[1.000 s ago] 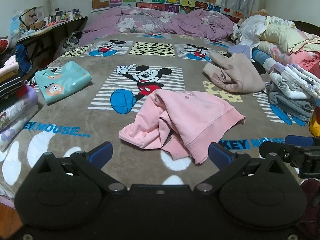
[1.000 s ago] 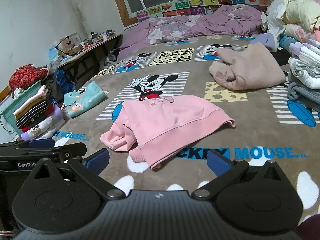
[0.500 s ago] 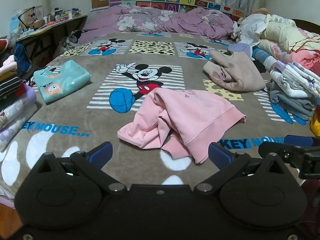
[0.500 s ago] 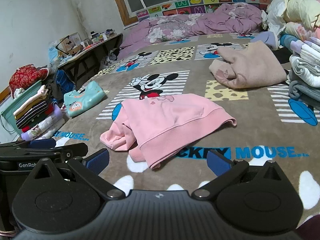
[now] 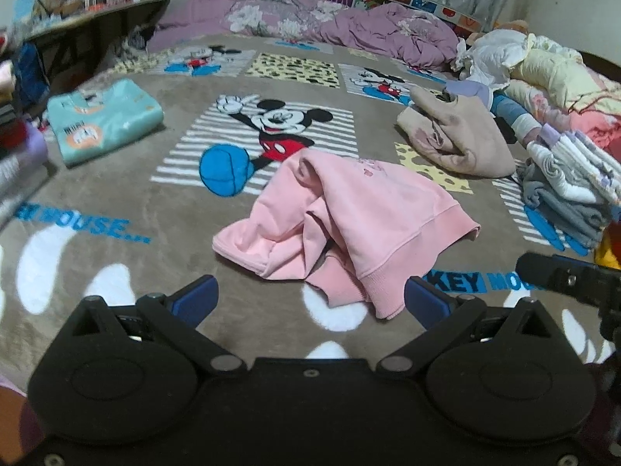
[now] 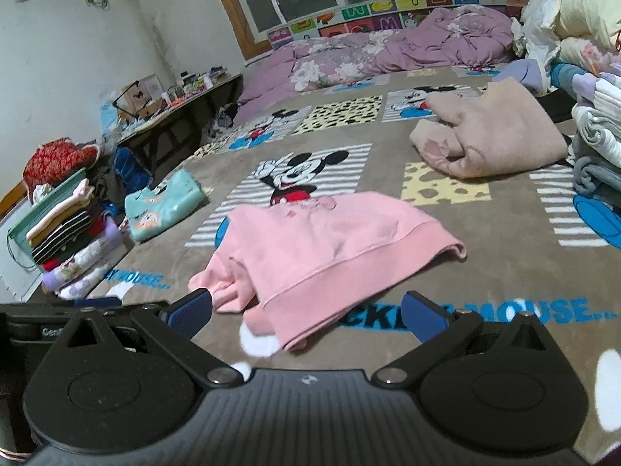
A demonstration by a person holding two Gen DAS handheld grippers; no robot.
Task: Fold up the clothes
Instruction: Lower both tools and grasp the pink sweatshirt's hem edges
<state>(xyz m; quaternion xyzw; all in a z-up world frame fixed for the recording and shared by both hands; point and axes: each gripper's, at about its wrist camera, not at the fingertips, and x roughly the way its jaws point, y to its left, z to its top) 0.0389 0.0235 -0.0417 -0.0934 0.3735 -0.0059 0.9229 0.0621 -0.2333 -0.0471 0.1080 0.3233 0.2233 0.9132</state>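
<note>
A crumpled pink sweatshirt (image 5: 349, 217) lies on the brown Mickey Mouse blanket (image 5: 116, 194), its ribbed hem toward me; it also shows in the right wrist view (image 6: 322, 248). My left gripper (image 5: 310, 303) is open and empty, just short of the hem. My right gripper (image 6: 306, 314) is open and empty, its blue fingertips either side of the near hem and sleeve. The right gripper's body (image 5: 570, 279) shows at the right edge of the left wrist view.
A folded teal shirt (image 5: 101, 120) lies at the left. A beige garment (image 5: 458, 136) lies behind right. Stacks of folded clothes (image 5: 570, 186) stand at the right, another stack (image 6: 66, 240) at the left edge. A purple quilt (image 5: 330, 23) lies at the far end.
Both grippers have moved forward, closer to the pink sweatshirt. The sweatshirt has not moved. Both stay open.
</note>
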